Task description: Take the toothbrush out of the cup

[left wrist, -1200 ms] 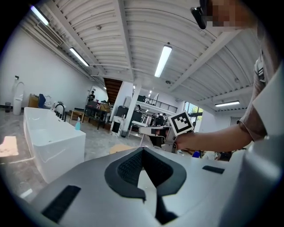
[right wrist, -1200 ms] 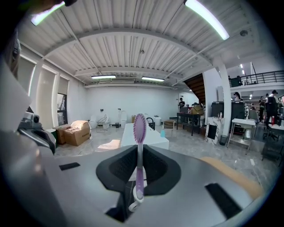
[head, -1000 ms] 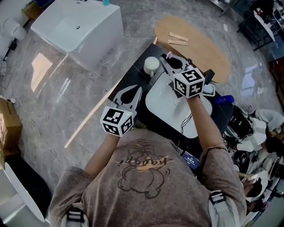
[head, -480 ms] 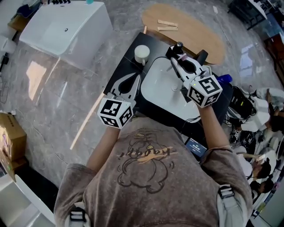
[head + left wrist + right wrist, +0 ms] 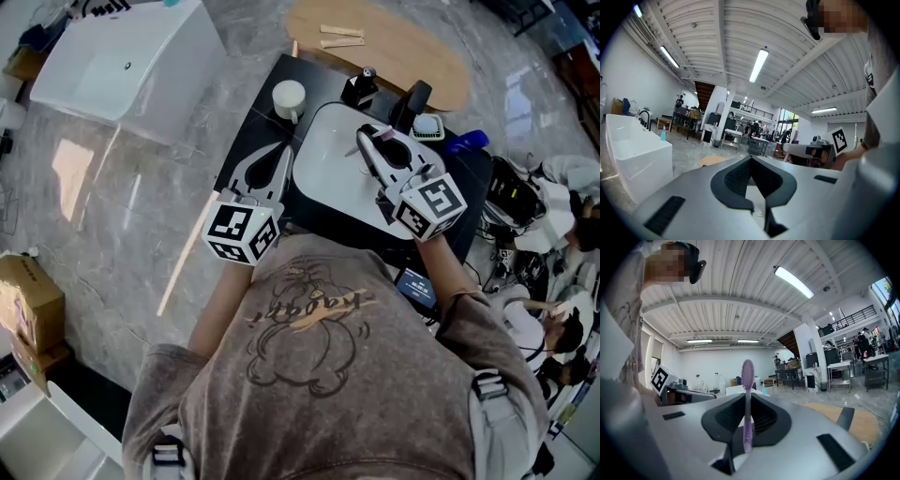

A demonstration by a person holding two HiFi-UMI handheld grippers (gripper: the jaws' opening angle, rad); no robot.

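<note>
Head view: the cup (image 5: 288, 97) stands well apart from the right gripper (image 5: 362, 141), and what that gripper holds is too thin to make out there. Left gripper view: the left gripper (image 5: 751, 160) is clenched on nothing. Right gripper view: the jaws clamp the toothbrush (image 5: 747, 380), head up (its lower handle hidden), so the lift-out looks done; the next move would call for a steady set-down clear of the cup.

Place: large open industrial hall, workshop-lab type.
Evidence: ribbed metal ceiling (image 5: 693, 28) on white beams; long strip lights (image 5: 759, 65); mezzanine railing (image 5: 855, 317); staircase (image 5: 704, 91); workbenches (image 5: 846, 366) along the far side; polished grey stone floor (image 5: 112, 216); freestanding white bathtub (image 5: 122, 56).
</note>
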